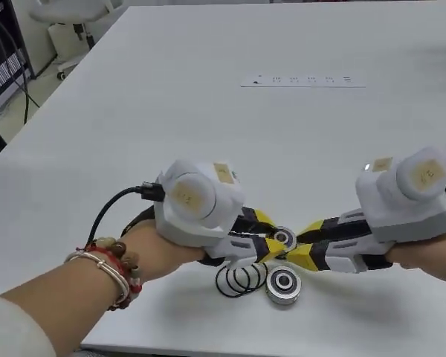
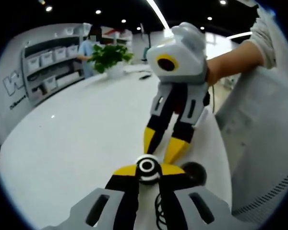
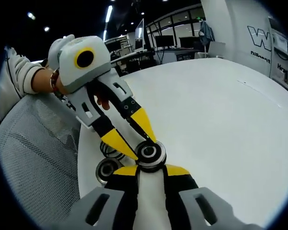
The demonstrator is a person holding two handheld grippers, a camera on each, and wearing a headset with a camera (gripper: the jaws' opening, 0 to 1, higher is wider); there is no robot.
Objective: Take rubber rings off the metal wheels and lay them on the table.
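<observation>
White office table. Left gripper and right gripper both clamp a wheel. Head view: rings, second wheel at 6 o'clock. Left gripper view: shelves at 10 o'clock.

Table plain white; pale strip with small dark marks at 12 o'clock. Left gripper and right gripper: white-grey housings, black arms, yellow tips. Held wheel and second wheel at 6 o'clock: silver with dark bands. Rings black. Bracelets: red-brown beads, silver bangles. Cable black.
</observation>
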